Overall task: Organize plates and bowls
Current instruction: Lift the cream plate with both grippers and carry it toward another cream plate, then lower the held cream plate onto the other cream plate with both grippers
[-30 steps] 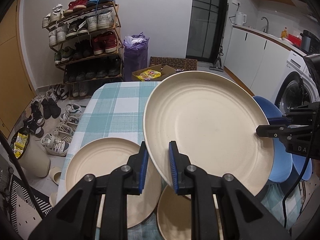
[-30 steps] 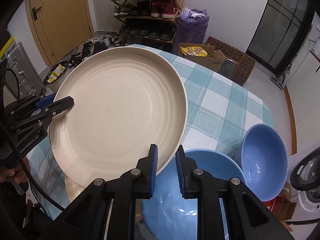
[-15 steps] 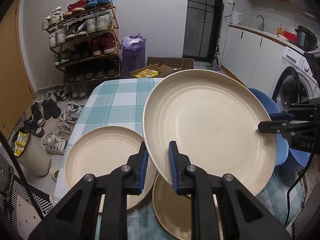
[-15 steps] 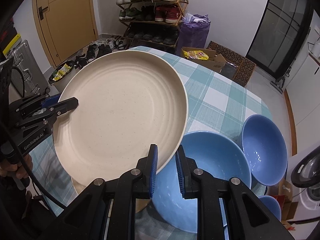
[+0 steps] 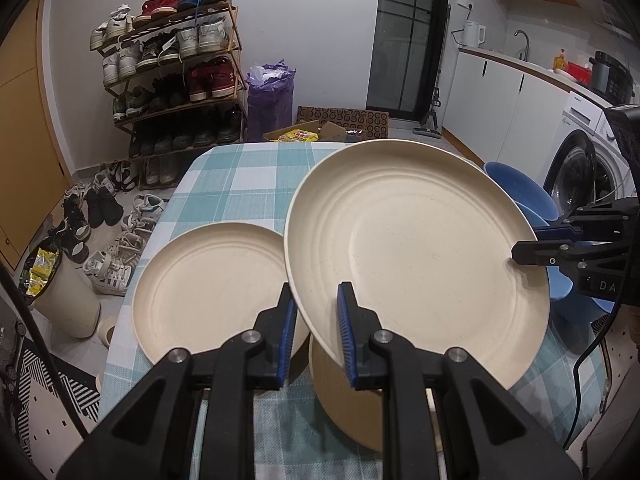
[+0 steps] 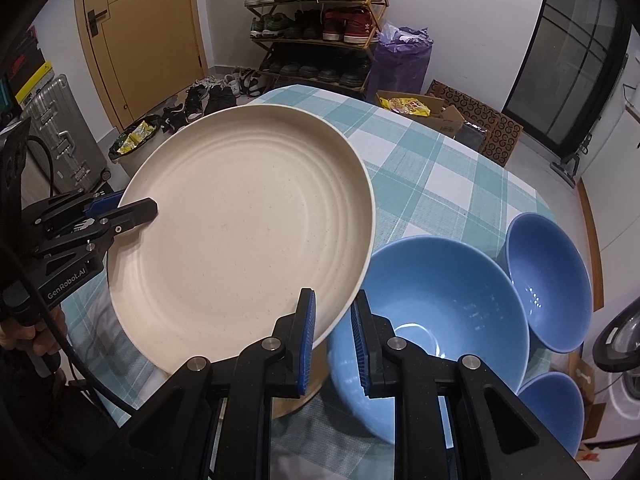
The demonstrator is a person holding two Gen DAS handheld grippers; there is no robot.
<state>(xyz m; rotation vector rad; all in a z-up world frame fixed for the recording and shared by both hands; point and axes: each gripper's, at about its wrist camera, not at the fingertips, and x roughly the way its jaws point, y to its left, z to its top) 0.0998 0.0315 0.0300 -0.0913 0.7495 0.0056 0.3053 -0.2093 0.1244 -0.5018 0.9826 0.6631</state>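
Left wrist view is showing the left gripper [image 5: 317, 332] pinching the near rim of a big plate [image 5: 416, 256], with its blue pads pressed tight on both sides of the edge. On the far side of that plate the right gripper [image 5: 528, 246] is biting the other rim, so both claws are holding the same plate up in the air, tipped a little. Under it a small plate [image 5: 340, 396] is lying on the checked cloth [image 5: 236, 188], partly hidden. Just to the left, a middle plate [image 5: 208, 288] is sitting flat on the cloth, apart from the held one. Behind the big plate, blue bowls [image 5: 516, 188] are peeking out. Farther back, a shoe rack [image 5: 172, 76] is standing by the wall, with a purple bag [image 5: 270, 96] next to it. Right wrist view is showing the right gripper [image 6: 333, 334] squeezing the plate's [image 6: 248, 224] near edge, and the left gripper [image 6: 150, 208] clamping the far edge on the left, with a hand [image 6: 36, 340] holding its handle. Beside the plate, a large bowl [image 6: 432, 320] is sitting on the cloth [image 6: 436, 168], and two smaller bowls [image 6: 548, 280] are sitting near it on the right.
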